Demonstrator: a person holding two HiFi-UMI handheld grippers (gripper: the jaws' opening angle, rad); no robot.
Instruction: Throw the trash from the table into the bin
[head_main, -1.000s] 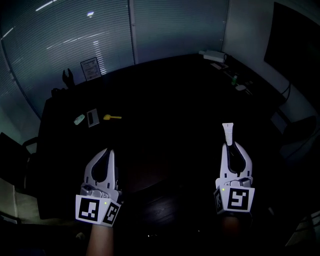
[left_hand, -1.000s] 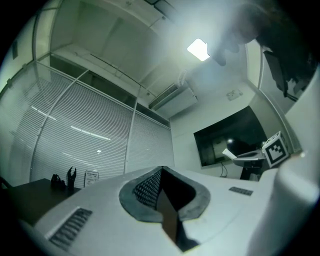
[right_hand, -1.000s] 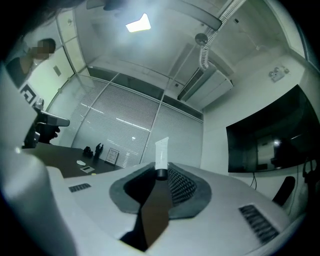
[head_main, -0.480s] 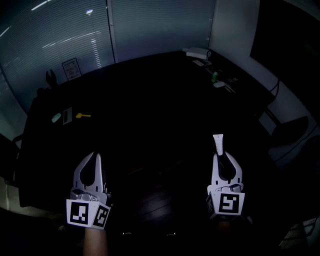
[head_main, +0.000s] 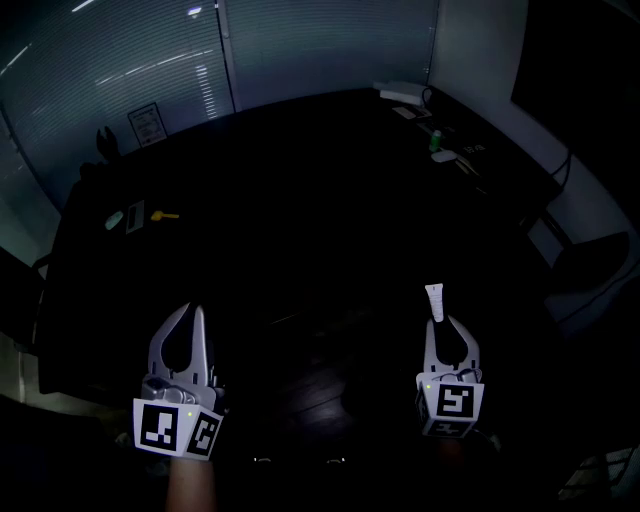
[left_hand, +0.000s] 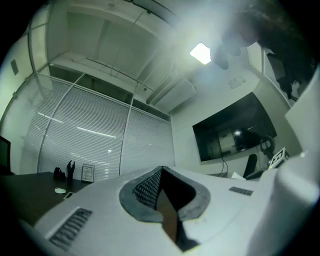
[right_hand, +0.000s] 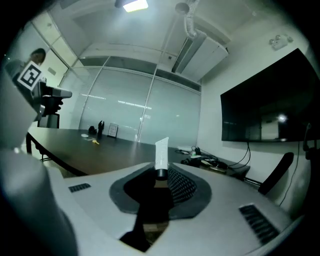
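Note:
My right gripper (head_main: 438, 322) is shut on a white tube with a black cap (head_main: 434, 301), held over the near part of the dark table (head_main: 300, 200). In the right gripper view the tube (right_hand: 161, 152) stands up from between the jaws of that gripper (right_hand: 161, 172). The left gripper (head_main: 190, 310) hovers at the near left, its jaws closed together with nothing between them; its own view shows the same gripper (left_hand: 161, 169) empty. Small bits of trash lie far left on the table: a pale scrap (head_main: 114, 219), a flat card (head_main: 135, 215) and a yellow piece (head_main: 165, 214). No bin is in view.
A framed card (head_main: 145, 124) and a dark figurine (head_main: 104, 143) stand at the table's far left end. A green bottle (head_main: 436, 140) and a white device (head_main: 400, 92) with cables sit at the far right. A chair (head_main: 590, 265) stands on the right. A screen (right_hand: 265, 112) hangs on the wall.
Both grippers have drawn back toward the table's near edge and sunk a little. The tube stays in the right gripper. The table's trash now looks farther away.

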